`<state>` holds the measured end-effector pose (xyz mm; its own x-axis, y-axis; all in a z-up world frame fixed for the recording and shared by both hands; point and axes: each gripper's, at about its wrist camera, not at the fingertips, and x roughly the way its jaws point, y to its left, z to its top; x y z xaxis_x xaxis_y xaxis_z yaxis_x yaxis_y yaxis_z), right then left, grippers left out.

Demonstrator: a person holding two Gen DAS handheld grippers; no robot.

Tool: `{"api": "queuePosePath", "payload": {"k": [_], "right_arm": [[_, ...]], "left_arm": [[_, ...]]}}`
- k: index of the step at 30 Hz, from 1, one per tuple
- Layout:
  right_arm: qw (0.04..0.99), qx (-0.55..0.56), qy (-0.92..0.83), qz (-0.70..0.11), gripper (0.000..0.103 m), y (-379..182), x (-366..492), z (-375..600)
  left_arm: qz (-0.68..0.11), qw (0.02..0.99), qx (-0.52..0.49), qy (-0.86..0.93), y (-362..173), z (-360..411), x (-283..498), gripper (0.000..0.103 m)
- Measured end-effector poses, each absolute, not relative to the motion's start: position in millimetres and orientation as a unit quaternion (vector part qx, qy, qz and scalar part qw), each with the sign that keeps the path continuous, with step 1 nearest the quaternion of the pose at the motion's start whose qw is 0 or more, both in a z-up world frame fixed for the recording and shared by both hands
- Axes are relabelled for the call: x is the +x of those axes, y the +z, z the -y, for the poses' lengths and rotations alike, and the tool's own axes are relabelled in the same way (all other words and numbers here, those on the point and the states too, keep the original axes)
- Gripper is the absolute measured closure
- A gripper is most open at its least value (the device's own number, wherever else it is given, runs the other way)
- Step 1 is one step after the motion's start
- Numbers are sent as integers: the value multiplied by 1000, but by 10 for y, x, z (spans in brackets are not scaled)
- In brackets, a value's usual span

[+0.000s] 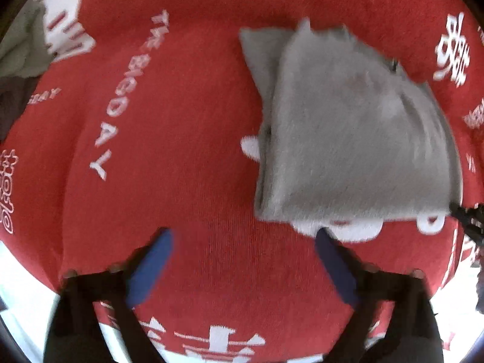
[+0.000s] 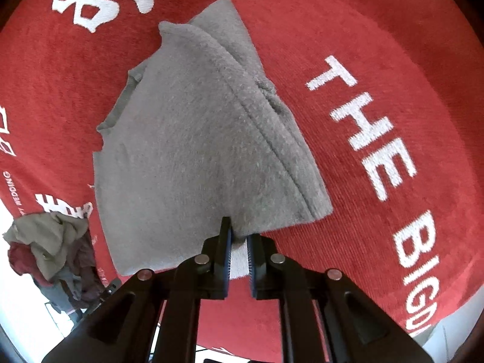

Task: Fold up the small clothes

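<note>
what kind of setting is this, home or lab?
Probably a home, not certain. The work surface is a red cloth with white wedding lettering, a folded fuzzy grey garment lies on it, and a heap of unfolded clothes waits at its edge. No lab fixtures are visible.

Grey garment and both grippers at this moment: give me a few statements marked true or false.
1. The grey garment lies folded on a red cloth with white lettering. True.
2. The left gripper is clamped on the garment. False: its fingers stand wide apart over bare red cloth, the garment off to one side.
3. The right gripper has its fingers close together at the garment's near edge. True.
4. The red cloth carries no English words. False: "THE BIG DAY" is printed on it.
5. A pile of other clothes lies at the cloth's edge. True.
</note>
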<state>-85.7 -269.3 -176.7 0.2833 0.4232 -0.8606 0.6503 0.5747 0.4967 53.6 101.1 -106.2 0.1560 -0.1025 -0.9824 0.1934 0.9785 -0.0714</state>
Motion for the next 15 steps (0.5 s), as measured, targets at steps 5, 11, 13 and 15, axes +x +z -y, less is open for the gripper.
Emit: {"api": "queuePosePath", "payload": {"k": [5,11,13,15], "right_arm": [[677,408,-81,-607,79,-1568,-892,2539],[686,368,-22,-627,78,-1432,-782,2110],[688,347,0,-637,72,-1426,-707,1931],[690,328,17,-645,58,-1430,-649,1786]], "left_arm": [[-643,759,15,-98,-1028,-999,571,7],[-669,737,5,-95,-1161,-869,552,7],[-676,730,2,-99,-1187,-850,518,7],[-680,727,3,-100,-1200,-834,460,7]]}}
